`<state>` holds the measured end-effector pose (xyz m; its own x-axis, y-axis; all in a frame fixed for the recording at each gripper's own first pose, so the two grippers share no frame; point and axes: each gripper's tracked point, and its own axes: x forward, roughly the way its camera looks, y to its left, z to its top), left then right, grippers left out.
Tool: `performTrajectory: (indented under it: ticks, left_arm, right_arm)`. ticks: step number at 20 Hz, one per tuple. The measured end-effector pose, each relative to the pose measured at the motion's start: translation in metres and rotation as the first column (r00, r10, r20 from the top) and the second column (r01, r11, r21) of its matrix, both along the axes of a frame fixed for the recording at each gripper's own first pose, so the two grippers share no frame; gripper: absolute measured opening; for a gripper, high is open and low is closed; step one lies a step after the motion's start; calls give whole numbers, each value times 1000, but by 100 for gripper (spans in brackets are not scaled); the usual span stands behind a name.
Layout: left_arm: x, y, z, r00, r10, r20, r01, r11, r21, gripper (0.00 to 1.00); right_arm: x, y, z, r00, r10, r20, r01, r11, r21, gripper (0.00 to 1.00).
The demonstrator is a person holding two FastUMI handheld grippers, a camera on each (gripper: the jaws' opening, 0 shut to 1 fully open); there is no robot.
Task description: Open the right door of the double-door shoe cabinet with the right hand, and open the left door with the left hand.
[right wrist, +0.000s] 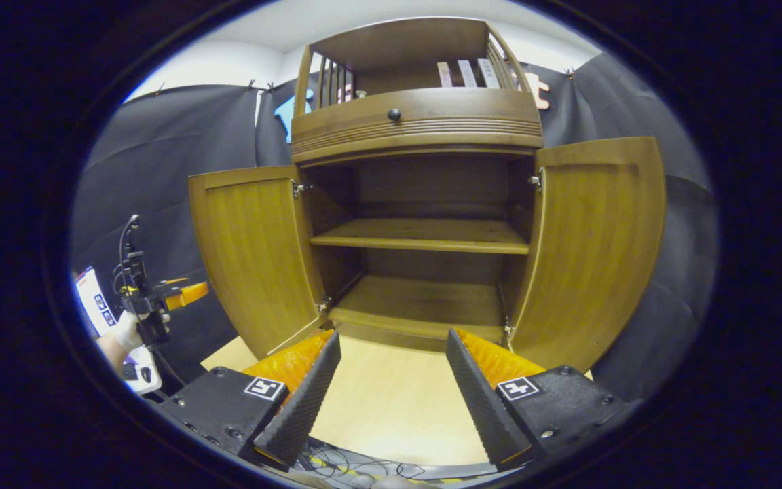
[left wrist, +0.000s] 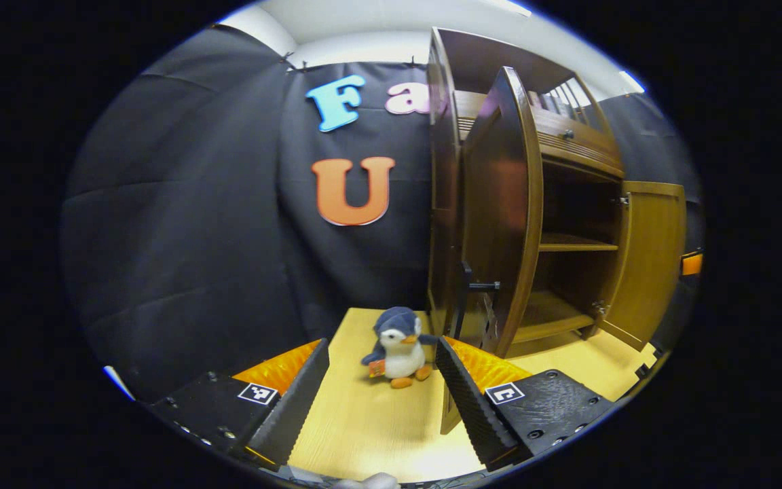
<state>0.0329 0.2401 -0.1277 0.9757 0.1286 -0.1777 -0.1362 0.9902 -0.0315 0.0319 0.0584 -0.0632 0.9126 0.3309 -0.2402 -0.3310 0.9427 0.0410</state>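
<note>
Shoe cabinet [right wrist: 425, 122] was warm brown wood, doors [right wrist: 255, 251] lighter inside. Toy penguin [left wrist: 398, 346] was blue-grey and white, feet seemingly orange. Table [right wrist: 391, 401] was pale wood.

This is a staged recording booth, not a lived-in home. Black cloth [left wrist: 194, 224] hangs as the wall ahead of the left tongs [left wrist: 383, 387] and on both sides behind the wooden shoe cabinet [right wrist: 418, 122], under a plain white ceiling [right wrist: 337, 27]. The cabinet stands on a pale wooden desk [right wrist: 391, 401] just ahead of the right tongs [right wrist: 391, 390], its shelves bare. A plush penguin [left wrist: 398, 346] sits between the left tongs' tips.
</note>
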Motion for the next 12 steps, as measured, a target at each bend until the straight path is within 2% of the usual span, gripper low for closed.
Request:
performTrajectory:
  ticks: [2, 6, 8, 9, 10, 12]
  left_arm:
    - [-15, -14, 18, 998, 56, 27, -56, 998, -2, 95]
    - [-30, -82, 60, 996, 68, 52, -67, 997, -24, 95]
    - [-27, -118, 82, 997, 46, 65, -46, 999, -9, 95]
    - [-27, -134, 91, 996, 41, 78, -41, 999, 6, 90]
    - [-27, -151, 100, 996, 27, 90, -29, 999, 21, 95]
    - [-24, -183, 116, 994, -4, 109, -2, 999, 52, 95]
  right_arm:
    - [4, -14, 5, 1000, -3, 14, 3, 1000, 6, 100]
    - [12, -42, 17, 999, -20, 31, 19, 999, 34, 100]
    - [16, -63, 25, 997, -58, 49, 56, 997, 44, 99]
    - [17, -71, 29, 995, -77, 56, 74, 996, 50, 99]
    - [17, -78, 32, 994, -93, 65, 89, 994, 59, 99]
    - [16, -90, 37, 990, -118, 81, 113, 991, 65, 99]
